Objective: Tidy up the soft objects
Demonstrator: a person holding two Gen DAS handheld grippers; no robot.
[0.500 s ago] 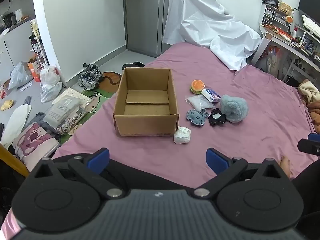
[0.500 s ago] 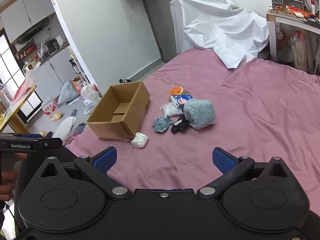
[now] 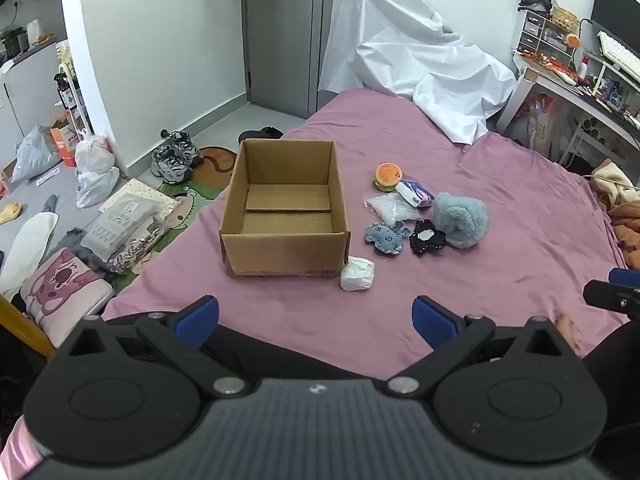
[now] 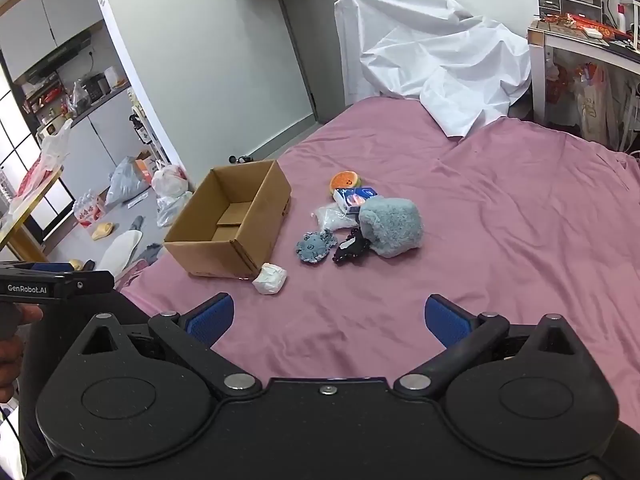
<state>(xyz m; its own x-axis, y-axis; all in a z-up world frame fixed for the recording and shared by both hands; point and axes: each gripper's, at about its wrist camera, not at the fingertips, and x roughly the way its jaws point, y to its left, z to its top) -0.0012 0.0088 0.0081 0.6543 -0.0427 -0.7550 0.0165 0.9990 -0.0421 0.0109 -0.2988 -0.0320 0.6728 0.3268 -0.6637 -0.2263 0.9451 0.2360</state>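
Observation:
An empty open cardboard box [image 3: 284, 236] [image 4: 224, 248] stands on the purple bed. A white soft bundle [image 3: 357, 274] [image 4: 270, 278] lies at its near right corner. To the right lie a blue-grey plush [image 3: 460, 218] [image 4: 392, 226], a black toy [image 3: 428, 237] [image 4: 351, 247], a blue octopus toy [image 3: 386, 237] [image 4: 315, 246], a clear bag [image 3: 390, 208], a tissue pack [image 3: 414, 193] and a burger toy [image 3: 387, 176] [image 4: 345, 181]. My left gripper [image 3: 316, 318] and right gripper [image 4: 328, 318] are both open and empty, held near the bed's front edge, short of the objects.
A white sheet [image 3: 412, 60] covers something at the head of the bed. A cluttered desk [image 3: 580, 80] stands to the right. Bags, shoes [image 3: 174, 156] and cushions litter the floor left of the bed. Clothes [image 3: 624, 208] lie at the bed's right edge.
Both grippers have shifted slightly toward the bed; the box and toys look a little closer. Nothing was grasped or moved.

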